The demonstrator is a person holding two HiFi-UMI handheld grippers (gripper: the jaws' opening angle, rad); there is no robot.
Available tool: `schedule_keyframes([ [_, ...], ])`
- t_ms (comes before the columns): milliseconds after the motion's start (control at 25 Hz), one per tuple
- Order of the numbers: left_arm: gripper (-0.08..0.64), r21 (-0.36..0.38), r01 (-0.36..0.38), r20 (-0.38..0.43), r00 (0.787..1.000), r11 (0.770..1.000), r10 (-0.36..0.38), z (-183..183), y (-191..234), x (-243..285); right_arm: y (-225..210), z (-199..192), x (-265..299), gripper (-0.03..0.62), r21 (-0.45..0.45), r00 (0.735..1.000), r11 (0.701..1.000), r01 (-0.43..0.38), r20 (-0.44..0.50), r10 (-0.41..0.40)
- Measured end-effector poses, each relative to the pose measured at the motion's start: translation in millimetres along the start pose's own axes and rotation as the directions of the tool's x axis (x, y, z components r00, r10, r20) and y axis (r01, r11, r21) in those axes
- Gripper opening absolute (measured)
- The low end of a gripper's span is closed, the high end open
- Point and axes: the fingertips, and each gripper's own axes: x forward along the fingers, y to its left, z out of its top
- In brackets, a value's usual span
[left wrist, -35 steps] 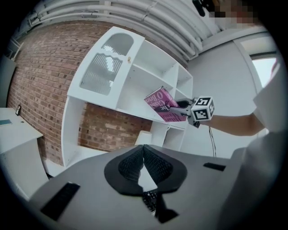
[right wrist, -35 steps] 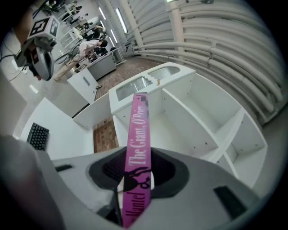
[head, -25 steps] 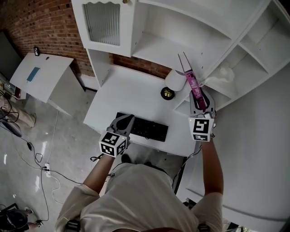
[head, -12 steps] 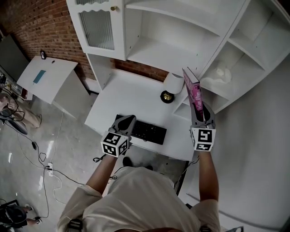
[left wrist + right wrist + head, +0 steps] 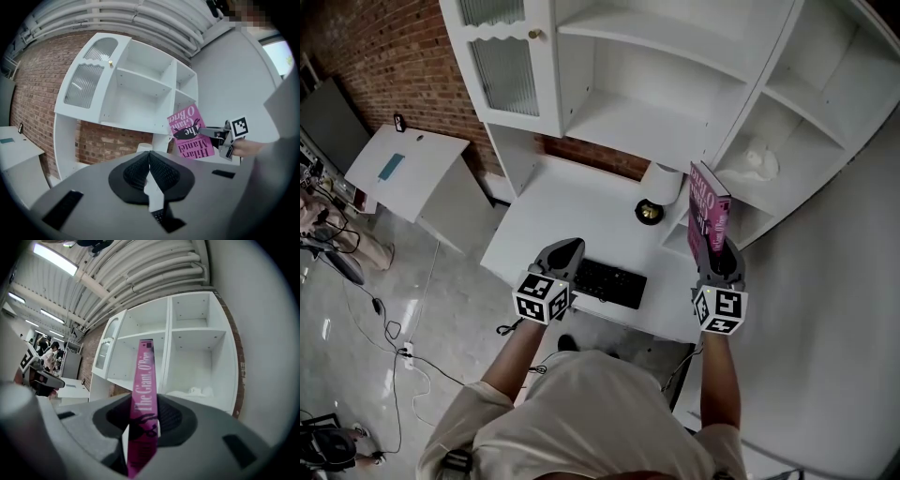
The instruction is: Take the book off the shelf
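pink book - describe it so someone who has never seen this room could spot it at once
Find the white shelf unit against the brick wall, above the white desk. At the desk's right end the right gripper holds the book up in front of the shelves. It is the only bright pink thing there, white-lettered, amid white furniture and a black keyboard.

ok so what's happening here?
A person is working with a hand-held gripper in each hand at a white desk with a shelf unit. The right hand-held gripper is clamped on a pink book, holding it upright and apparently clear of the shelves. The left hand-held gripper is shut on nothing, near the keyboard.
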Motion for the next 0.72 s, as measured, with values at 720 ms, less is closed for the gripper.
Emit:
schedule_keyframes([
  [720,-0.005,0.006,-0.008,0.046,0.999,1.000,0.007,25,24,-3,15,-10,-23,0.138,0.166,0.998,0.986,0.013,0.055,-0.022],
])
